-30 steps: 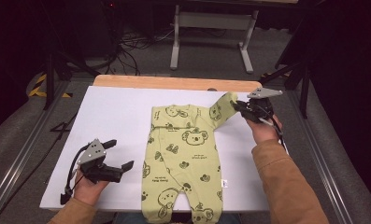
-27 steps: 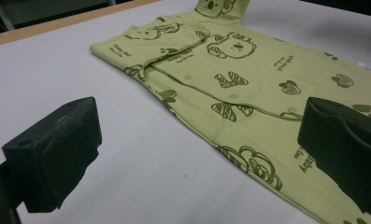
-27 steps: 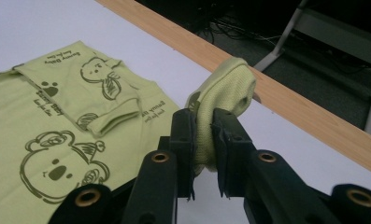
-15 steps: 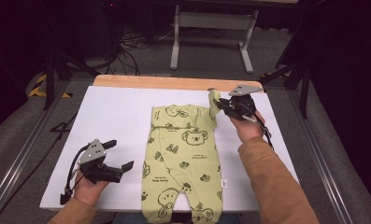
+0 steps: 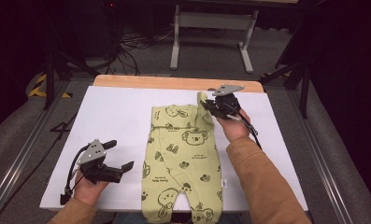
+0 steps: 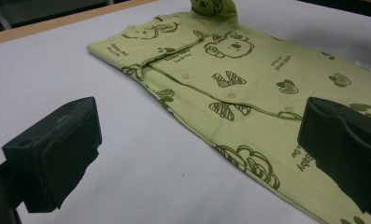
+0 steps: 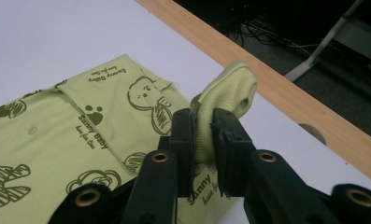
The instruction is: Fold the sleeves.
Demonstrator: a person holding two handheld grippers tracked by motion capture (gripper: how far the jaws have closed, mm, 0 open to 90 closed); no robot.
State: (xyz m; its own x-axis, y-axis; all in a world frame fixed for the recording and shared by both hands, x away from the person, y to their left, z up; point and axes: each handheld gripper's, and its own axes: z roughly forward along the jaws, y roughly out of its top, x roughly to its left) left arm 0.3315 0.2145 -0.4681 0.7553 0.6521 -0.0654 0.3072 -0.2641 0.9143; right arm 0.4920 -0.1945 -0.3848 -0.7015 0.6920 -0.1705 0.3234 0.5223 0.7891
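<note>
Green baby suit (image 5: 183, 158) lies flat on my white table (image 5: 117, 116), long way pointing toward me. My right gripper (image 5: 210, 105) pinches its sleeve (image 7: 230, 91) up at the far corner. My left gripper (image 5: 114, 155) waits wide open, near the suit's left side.

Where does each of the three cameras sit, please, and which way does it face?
High view: above the person's side, facing forward and down on the table; both forearms, left hand-held gripper, right hand-held gripper.
Left gripper view: on the left hand-held gripper, along open jaws toward the romper.
Right gripper view: on the right hand-held gripper, jaws pinching the sleeve.
All share the romper.
</note>
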